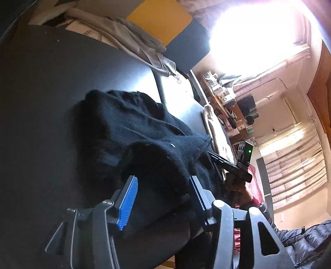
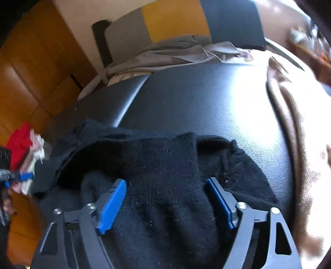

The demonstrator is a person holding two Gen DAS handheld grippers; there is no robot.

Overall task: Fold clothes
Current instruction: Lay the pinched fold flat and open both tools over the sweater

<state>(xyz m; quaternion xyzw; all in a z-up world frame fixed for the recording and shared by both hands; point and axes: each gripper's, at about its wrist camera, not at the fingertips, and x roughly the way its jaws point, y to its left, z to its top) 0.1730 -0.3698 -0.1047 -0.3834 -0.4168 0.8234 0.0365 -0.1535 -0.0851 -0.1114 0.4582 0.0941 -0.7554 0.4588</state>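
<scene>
**Fuzzy black sweater lying loose on black leather**

A black knit sweater (image 2: 165,165), soft and fuzzy, is lying rumpled in a heap on the pebbled black leather surface (image 2: 206,99). The left hand-held gripper (image 1: 163,186) and the right hand-held gripper (image 2: 165,192) are both hovering over it, ribbed blue pads (image 2: 111,207) standing apart, clamping nothing. Grey cloth (image 2: 175,53) is sitting crumpled behind.

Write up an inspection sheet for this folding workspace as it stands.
Surface: black leather-like top, glare at right.
Job's things: fuzzy black knit garment, rumpled, partly folded.
Clutter: grey cloth at far edge; brown cloth at right edge.
Grippers: left gripper open above the garment; right gripper open, blue-padded fingers astride the knit, not pinching.
Cables: nothing seen.
Surroundings: yellow cushion, bright window, curtains.
</scene>
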